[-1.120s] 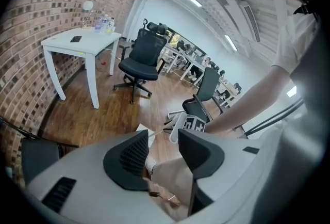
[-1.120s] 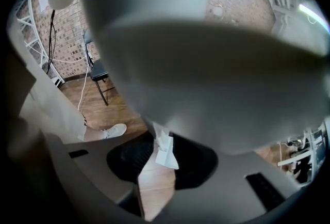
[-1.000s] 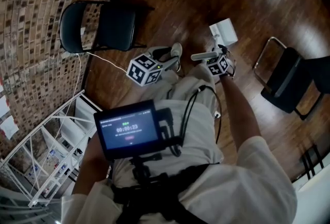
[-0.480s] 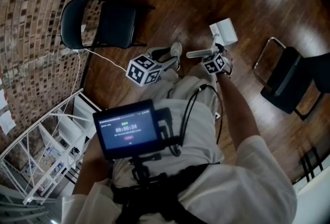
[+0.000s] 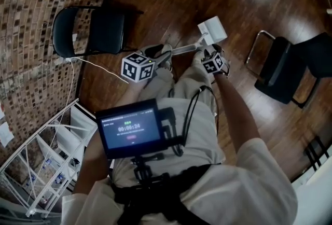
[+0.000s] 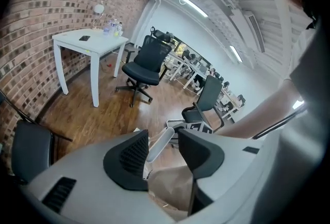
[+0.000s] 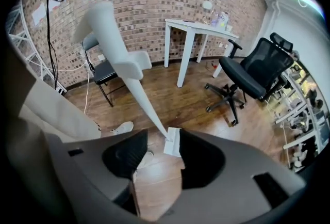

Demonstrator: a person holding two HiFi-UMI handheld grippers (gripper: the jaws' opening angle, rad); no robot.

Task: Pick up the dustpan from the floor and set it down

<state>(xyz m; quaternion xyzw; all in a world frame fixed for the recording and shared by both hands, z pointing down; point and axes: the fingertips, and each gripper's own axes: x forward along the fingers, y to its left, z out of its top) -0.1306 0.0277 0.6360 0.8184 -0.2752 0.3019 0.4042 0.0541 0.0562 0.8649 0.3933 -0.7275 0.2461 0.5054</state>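
Observation:
The white long-handled dustpan (image 5: 211,29) stands on the wood floor, its handle (image 5: 182,49) leaning back toward my legs. In the right gripper view the handle (image 7: 119,58) rises from the pan (image 7: 174,141) to the upper left. My right gripper (image 7: 164,158) hangs above the pan with its jaws opening and nothing between the pads; its marker cube (image 5: 212,64) sits just right of the handle. My left gripper (image 6: 164,153) is open, and the handle's rounded end (image 6: 160,143) shows in the gap beyond its jaws without touching them. Its cube (image 5: 138,67) is left of the handle.
A black folding chair (image 5: 91,31) stands by the brick wall with a white cable (image 5: 98,63) under it. Another black chair (image 5: 282,68) is at the right. A white table (image 7: 198,29), an office chair (image 7: 252,76) and a white wire rack (image 5: 41,162) are nearby.
My right gripper's jaws have let go of the dustpan handle and shifted to its right. The handle now leans free toward the left gripper. The head view has tipped slightly.

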